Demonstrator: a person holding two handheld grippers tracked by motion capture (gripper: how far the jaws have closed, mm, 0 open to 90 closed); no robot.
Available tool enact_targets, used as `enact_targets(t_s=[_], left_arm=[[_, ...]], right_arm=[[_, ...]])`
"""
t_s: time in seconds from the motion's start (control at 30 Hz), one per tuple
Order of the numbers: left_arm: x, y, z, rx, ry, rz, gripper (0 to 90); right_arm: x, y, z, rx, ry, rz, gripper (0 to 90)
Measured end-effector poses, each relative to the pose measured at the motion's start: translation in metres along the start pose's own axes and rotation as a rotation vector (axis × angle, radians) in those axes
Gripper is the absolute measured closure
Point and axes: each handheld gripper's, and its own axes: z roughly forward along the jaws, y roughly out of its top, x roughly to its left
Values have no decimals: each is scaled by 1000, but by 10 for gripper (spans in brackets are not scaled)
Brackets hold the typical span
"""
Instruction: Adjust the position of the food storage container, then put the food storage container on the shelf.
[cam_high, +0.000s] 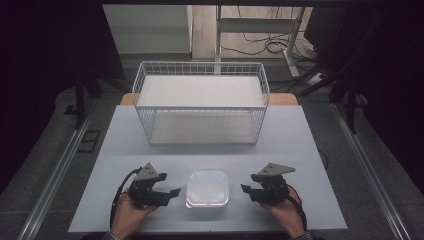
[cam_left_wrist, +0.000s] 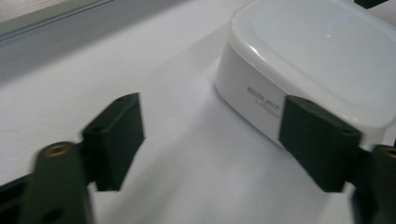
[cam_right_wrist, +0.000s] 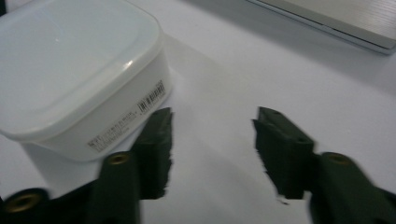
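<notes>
Both grippers, left (cam_high: 167, 192) and right (cam_high: 248, 190), stand open and empty beside the tub (cam_high: 207, 188) between them on the table (cam_high: 150, 150); an uneven squeeze could skid or tip it.

The table (cam_high: 300, 150) carries one white lidded plastic container (cam_high: 207, 189) at six o'clock and one white wire basket (cam_high: 201, 102) at twelve o'clock, while two black handheld grippers flank the container, the left gripper (cam_high: 167, 192) at eight o'clock and the right gripper (cam_high: 247, 190) at four o'clock.
</notes>
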Motion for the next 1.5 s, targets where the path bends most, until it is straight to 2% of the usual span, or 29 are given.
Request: enact_targets(t_s=[0.03,0.07,0.1,0.13,0.17,0.23,0.3,0.5,0.87,1.13,1.17,1.4,1.5], left_arm=[[-1,-3,-1,2,-7,4,182],[-1,-9,-2,6,-17,9,153],[-1,-11,-2,8,-16,7,138],[-1,-11,-2,8,-16,7,129],[-1,-13,-3,9,-16,-3,109],[1,-16,-4,3,-30,-21,93],[4,-18,-4,-4,-18,-27,72],[4,-19,-3,-30,-5,10,35],[2,-14,-4,-17,-42,-13,53],[-3,-6,-6,-11,-63,-17,26],[-4,-5,-6,-12,-76,-24,26],[-11,4,-5,-8,-103,-14,49],[-16,10,0,5,-105,5,71]], right_arm=[[0,-2,0,-7,7,4,337],[-2,-5,0,-22,40,11,229],[-2,-7,0,-31,47,8,178],[-2,-7,0,-31,47,8,178],[-1,-9,2,-31,46,-8,105],[-1,-10,3,-25,43,-17,80],[-3,-12,7,-15,52,-16,49],[-3,-12,7,-19,45,-13,30],[0,-6,5,-35,43,-7,24],[10,3,3,-56,34,-2,20],[13,5,3,-54,31,-6,12],[21,12,1,-42,52,13,4],[27,18,-2,-41,66,10,35]])
